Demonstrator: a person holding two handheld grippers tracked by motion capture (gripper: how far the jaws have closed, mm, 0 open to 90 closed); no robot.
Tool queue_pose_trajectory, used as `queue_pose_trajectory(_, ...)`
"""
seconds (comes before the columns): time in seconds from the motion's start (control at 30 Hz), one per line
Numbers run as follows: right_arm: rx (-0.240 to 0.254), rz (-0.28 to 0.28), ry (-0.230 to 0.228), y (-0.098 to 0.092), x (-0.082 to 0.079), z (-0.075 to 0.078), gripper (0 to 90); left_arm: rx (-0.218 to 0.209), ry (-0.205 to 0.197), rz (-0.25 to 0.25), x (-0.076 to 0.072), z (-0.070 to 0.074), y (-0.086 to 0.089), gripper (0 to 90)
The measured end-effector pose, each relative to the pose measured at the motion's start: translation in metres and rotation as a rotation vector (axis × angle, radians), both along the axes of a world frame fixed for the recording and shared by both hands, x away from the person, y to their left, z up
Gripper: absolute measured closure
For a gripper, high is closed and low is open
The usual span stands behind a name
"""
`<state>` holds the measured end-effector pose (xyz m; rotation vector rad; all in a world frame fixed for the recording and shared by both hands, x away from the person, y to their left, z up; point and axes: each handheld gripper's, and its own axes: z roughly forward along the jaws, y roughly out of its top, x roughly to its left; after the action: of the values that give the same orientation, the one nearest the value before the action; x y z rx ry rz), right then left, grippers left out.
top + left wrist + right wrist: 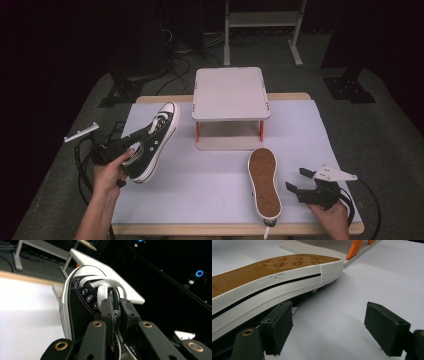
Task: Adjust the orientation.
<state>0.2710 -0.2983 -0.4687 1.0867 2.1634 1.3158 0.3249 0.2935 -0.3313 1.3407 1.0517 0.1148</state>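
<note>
A black high-top sneaker (156, 140) with white laces and a white toe cap hangs tilted above the left side of the white mat, toe toward the far side. My left gripper (144, 135) is shut on it; in the left gripper view the jaws (116, 307) pinch the upper's edge by the eyelets of the sneaker (80, 300). The second sneaker (264, 181) lies upside down near the front edge, brown sole up. My right gripper (296, 179) rests open just right of it, and in its own view the right gripper (332, 326) holds nothing, with the left pad next to the sneaker's sidewall (274, 287).
A small white stand (230, 92) with orange legs sits at the back centre of the mat (200, 180); its shelf (105, 267) rises behind the held shoe. Cables lie on the floor at the left and behind the table. The table's front edge runs just below the upturned shoe.
</note>
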Motion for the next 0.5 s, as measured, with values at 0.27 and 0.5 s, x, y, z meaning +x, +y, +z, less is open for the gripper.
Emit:
queue_pose_trajectory(0.27, 0.005, -0.003, -0.004, -0.002, 0.000, 0.000, 21.8, 0.010, -0.009, 0.008, 0.037, 0.023, -0.036, 82.5)
queue_pose_trajectory(0.5, 0.013, -0.004, -0.010, -0.005, 0.000, 0.001, 21.8, 0.014, 0.006, 0.026, 0.070, 0.036, -0.077, 82.5)
